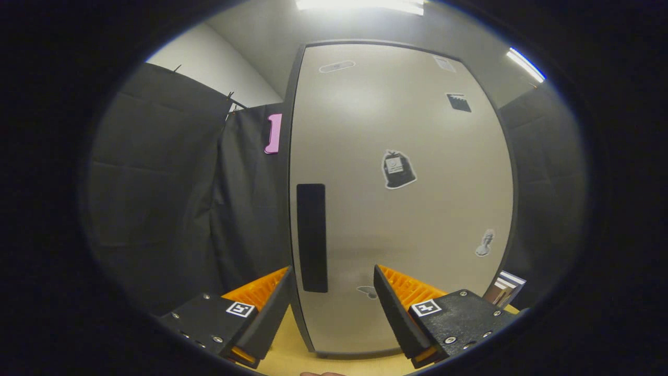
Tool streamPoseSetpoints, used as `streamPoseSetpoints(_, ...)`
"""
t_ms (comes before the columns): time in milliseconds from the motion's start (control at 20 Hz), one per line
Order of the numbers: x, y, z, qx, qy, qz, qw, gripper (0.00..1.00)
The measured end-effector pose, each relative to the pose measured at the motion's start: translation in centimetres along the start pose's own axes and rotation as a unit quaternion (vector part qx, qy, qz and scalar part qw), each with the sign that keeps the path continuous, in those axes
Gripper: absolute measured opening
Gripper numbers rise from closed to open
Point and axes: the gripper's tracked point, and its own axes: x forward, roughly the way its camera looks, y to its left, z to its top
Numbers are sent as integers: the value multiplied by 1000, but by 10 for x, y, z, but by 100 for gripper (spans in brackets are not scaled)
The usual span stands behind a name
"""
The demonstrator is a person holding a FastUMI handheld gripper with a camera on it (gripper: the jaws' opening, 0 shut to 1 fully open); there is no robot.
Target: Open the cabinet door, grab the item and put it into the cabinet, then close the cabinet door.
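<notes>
The gripper [334,292] is spread wide, holding nothing — the cabinet door [402,198] stands closed just ahead. Its dark handle [311,237] sits between the fingers, nearer the left one; straddle it squarely before pinching and pulling. A boxed item [505,290] — perhaps the one to stow — peeks beyond the right finger.

Ceiling lights [360,4] are blazing overhead, washing soft glare across the upper cabinet door [402,156]. The black cloth is staying dim. Fisheye distortion is bowing the door's edges; focus is holding reasonably sharp.

Yellow tabletop [292,355], striped box [505,288], ceiling lights [360,5], black cloth wall [156,198].
</notes>
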Motion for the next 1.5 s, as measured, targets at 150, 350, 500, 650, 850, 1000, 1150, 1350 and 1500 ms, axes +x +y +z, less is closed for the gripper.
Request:
streamPoseSetpoints(150,24,13,-11,-7,27,-4,1000,90)
streamPoseSetpoints(350,35,-1,-12,4,27,-29,999,79)
streamPoseSetpoints(500,37,9,-14,10,28,-8,1000,70)
streamPoseSetpoints(650,38,15,-15,-21,27,-6,999,35)
streamPoseSetpoints(850,33,16,-14,-12,29,7,999,28)
streamPoseSetpoints(1000,23,18,-15,-5,37,19,999,28)
streamPoseSetpoints(1150,0,17,-15,-7,40,49,998,28)
streamPoseSetpoints(1350,-25,19,-15,-16,46,81,996,28)
streamPoseSetpoints(1500,-38,18,-15,-9,47,118,992,28)
